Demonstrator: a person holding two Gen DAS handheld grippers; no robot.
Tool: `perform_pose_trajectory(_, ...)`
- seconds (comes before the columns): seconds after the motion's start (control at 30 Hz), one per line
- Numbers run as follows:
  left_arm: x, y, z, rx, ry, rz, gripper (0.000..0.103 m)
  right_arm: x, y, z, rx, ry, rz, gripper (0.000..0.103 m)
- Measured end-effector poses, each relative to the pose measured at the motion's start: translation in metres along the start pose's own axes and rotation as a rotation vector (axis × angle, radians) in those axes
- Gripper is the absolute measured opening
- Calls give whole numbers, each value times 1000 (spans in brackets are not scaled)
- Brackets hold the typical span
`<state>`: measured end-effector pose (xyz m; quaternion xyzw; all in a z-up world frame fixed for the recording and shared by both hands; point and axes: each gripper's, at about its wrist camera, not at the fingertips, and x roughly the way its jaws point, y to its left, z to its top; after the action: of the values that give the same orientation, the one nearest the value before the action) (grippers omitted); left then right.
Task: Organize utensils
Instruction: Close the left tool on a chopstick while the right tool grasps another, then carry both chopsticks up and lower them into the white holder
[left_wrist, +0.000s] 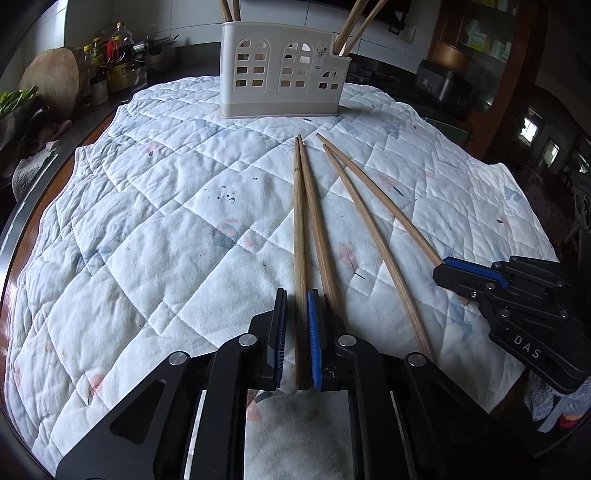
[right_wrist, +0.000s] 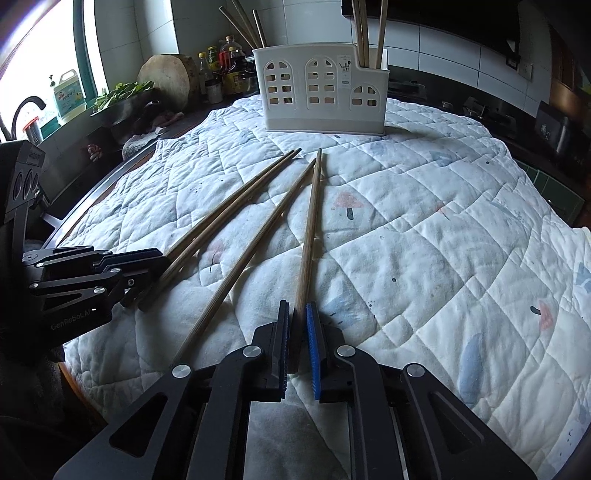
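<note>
four long, thin brown wooden chopsticks lie toward twelve o'clock: light, stiff, slippery. left gripper and right gripper each pinch one near its thick end.

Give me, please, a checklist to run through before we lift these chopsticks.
1. Left gripper shut on leftmost chopstick: ok.
2. Right gripper shut on rightmost chopstick: ok.
3. Second chopstick clear of the left grip: cannot tell, it lies right beside it.
4. Holder upright: ok.
5. Room left inside the holder: cannot tell.
</note>
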<state>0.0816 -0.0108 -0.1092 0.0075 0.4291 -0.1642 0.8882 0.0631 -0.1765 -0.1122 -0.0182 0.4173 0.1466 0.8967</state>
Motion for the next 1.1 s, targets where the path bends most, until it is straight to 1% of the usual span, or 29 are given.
perform_pose_trajectory(0.13, -2, -2, 3, 9, -5, -9, 6, -4, 0, 1, -2, -12, -6, 7)
perform_pose_trajectory(0.27, -10, 2, 6, 6, -26, -8, 6, -17, -2, 7, -8, -46, -13, 7)
perform_pose_trajectory(0.4, -24, 8, 15, 0, -66, -4, 6, -37, -5, 19, -22, -105, -21, 7)
perform_pose_trajectory(0.53, -43, 11, 28, 1, -118, -9, 6, -61, -6, 38, -34, -176, -22, 7)
perform_pose_trajectory(0.67, -56, 15, 44, -2, -159, -20, 6, -78, -12, 63, -42, -227, -12, 7)
perform_pose_trajectory(0.83, -67, 19, 68, 12, -200, -24, 6, -90, -17, 101, -74, -263, -16, 7)
perform_pose_trajectory(1.1, -80, 35, 128, 3, -245, -52, 6, -108, -39, 175, -92, -285, -19, 7)
